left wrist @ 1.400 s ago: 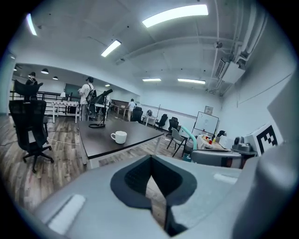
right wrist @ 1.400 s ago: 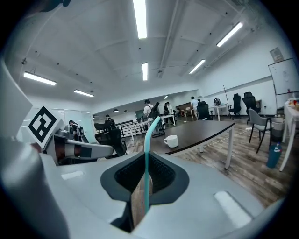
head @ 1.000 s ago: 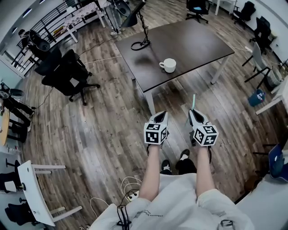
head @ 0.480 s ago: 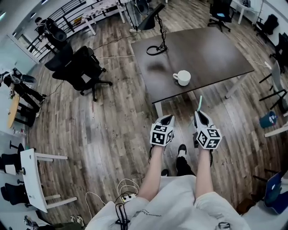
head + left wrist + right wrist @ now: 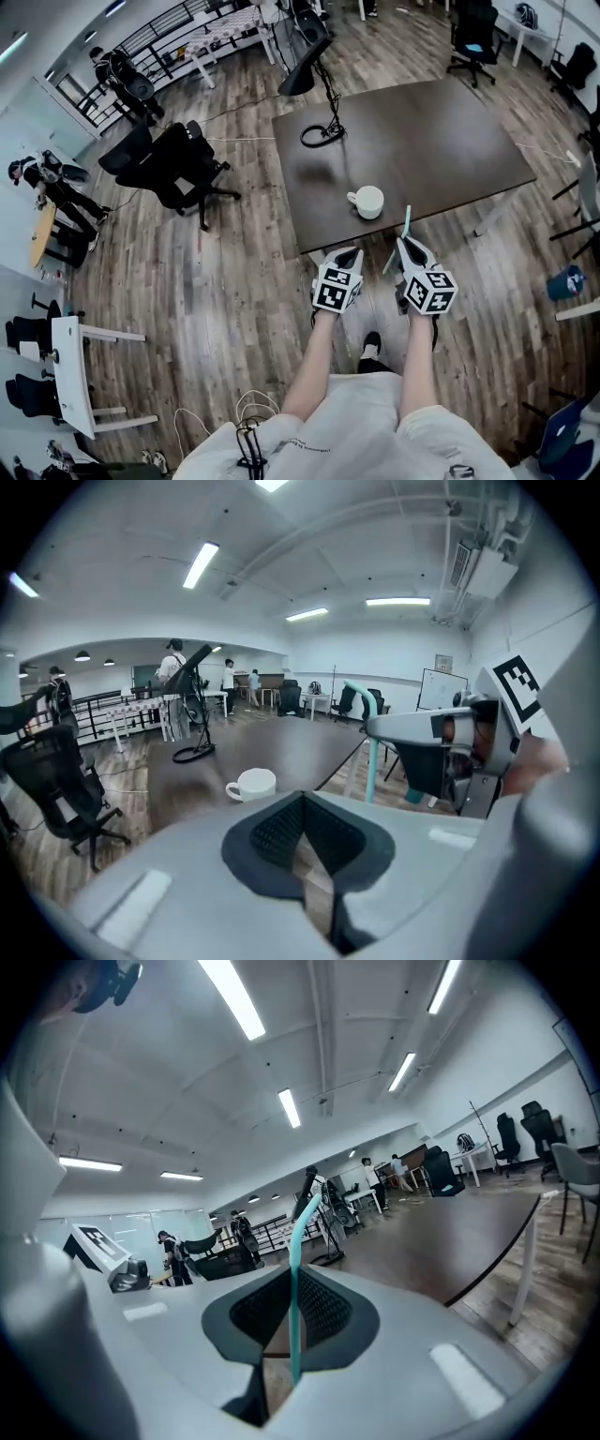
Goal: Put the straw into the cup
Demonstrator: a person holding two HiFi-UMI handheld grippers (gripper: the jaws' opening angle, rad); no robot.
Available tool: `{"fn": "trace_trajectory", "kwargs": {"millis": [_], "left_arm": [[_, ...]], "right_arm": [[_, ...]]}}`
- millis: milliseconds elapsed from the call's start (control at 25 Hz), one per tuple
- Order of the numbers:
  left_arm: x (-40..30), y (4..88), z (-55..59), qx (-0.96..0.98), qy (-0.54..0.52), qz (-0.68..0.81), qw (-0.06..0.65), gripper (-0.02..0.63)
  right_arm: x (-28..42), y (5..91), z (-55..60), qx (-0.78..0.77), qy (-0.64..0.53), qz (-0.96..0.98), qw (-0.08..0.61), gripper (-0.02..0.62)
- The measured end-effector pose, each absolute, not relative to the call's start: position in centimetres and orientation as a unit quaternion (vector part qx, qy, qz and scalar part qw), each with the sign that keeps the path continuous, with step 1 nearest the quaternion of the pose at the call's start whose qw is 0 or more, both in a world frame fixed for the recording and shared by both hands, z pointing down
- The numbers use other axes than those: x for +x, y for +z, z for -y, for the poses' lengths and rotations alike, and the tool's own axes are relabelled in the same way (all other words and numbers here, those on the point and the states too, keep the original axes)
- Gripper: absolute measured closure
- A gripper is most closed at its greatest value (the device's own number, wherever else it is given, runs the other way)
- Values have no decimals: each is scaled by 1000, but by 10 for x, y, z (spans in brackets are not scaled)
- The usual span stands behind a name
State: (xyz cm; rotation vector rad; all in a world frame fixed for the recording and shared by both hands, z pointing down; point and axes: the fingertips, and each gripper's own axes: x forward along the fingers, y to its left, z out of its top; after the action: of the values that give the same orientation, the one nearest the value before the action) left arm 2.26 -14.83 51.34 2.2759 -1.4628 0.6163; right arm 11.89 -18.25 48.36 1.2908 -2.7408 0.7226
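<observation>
In the head view, a person stands on a wood floor (image 5: 225,281) at the near edge of a dark brown table (image 5: 441,141). A white cup (image 5: 368,202) sits on the table close to that edge. The left gripper (image 5: 349,251) and right gripper (image 5: 405,246) are side by side in front of it. A thin green straw (image 5: 406,223) sticks up from the right gripper, just beside the cup and not in it.

The left gripper view shows its fingers pressed together with nothing in them, and the cup ahead.

The right gripper view shows its fingers squeezing the straw, which bends at the top. The cup does not show here. The room is a big office with long ceiling lights (image 5: 234,997).
</observation>
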Motion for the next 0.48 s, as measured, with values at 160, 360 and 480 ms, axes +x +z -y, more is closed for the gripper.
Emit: {"fn": "trace_trajectory", "kwargs": {"millis": [160,360,480], "left_arm": [[41,511,169,811,236,509,166,606],[37,512,183,799,261,519,155,606],[30,520,188,797,267,519,156,606]], "right_arm": [[138,486,207,412,244,878,6,546],[148,495,225,402,256,879,8,546],[145,504,234,395,267,879,6,546]]}}
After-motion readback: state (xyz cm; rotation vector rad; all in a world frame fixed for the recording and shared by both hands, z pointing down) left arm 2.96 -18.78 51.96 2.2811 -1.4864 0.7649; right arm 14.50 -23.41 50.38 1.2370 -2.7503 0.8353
